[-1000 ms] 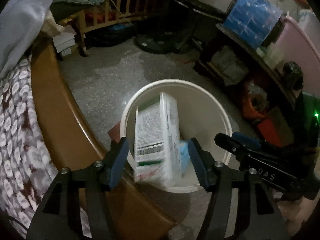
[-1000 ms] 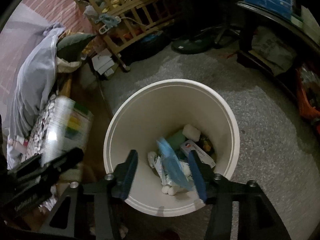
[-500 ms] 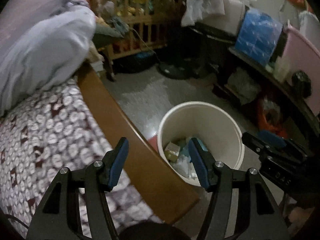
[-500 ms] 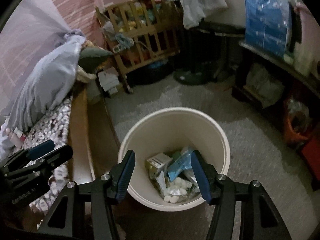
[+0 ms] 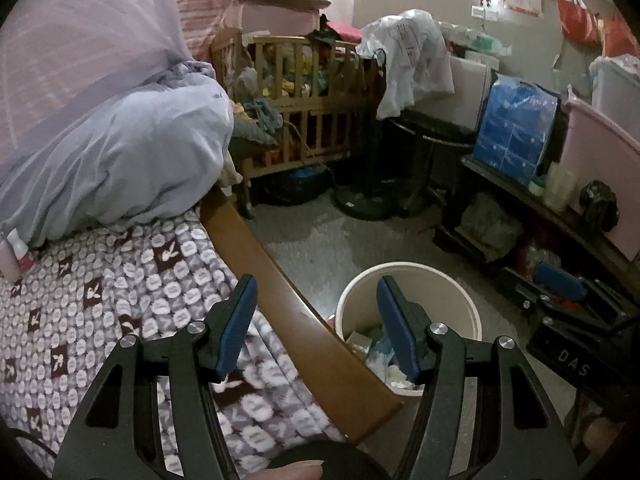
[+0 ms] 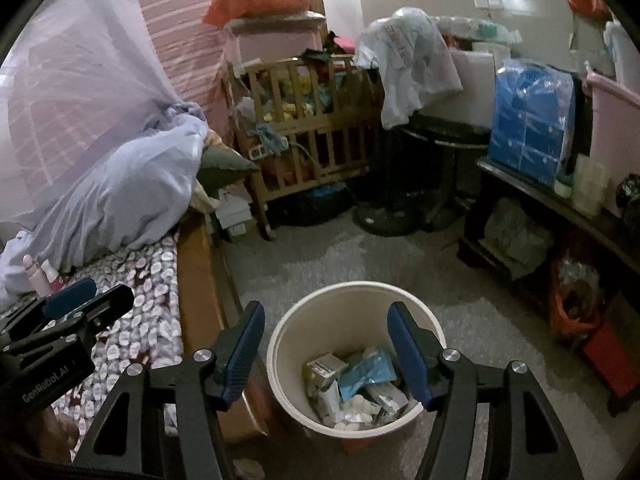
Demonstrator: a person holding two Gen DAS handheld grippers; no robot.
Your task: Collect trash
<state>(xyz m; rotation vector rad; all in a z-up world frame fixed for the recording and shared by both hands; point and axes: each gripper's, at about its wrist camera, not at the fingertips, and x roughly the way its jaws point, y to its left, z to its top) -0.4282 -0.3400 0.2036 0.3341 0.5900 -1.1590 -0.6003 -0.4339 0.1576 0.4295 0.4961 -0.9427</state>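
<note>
The cream trash bin (image 6: 354, 360) stands on the grey floor (image 6: 460, 300), close against the wooden side rail (image 5: 288, 304) of the bed (image 5: 100, 300) near that rail's end corner. Inside lie a small carton (image 6: 323, 367), a blue packet (image 6: 370, 368) and crumpled white wrappers (image 6: 354, 404), all below the rim. The right gripper (image 6: 326, 354) hangs above the bin, jaws spread wide and holding nothing. The left gripper (image 5: 316, 322) is likewise spread and bare, above the rail between bedspread and bin. Bare floor runs from the bin toward the wooden crib (image 6: 304, 128) and a dark low shelf (image 6: 560, 216). Readable lettering: "GenRobot.AI" on the left gripper's body in the right view, "DAS" on the right gripper's body in the left view.
</note>
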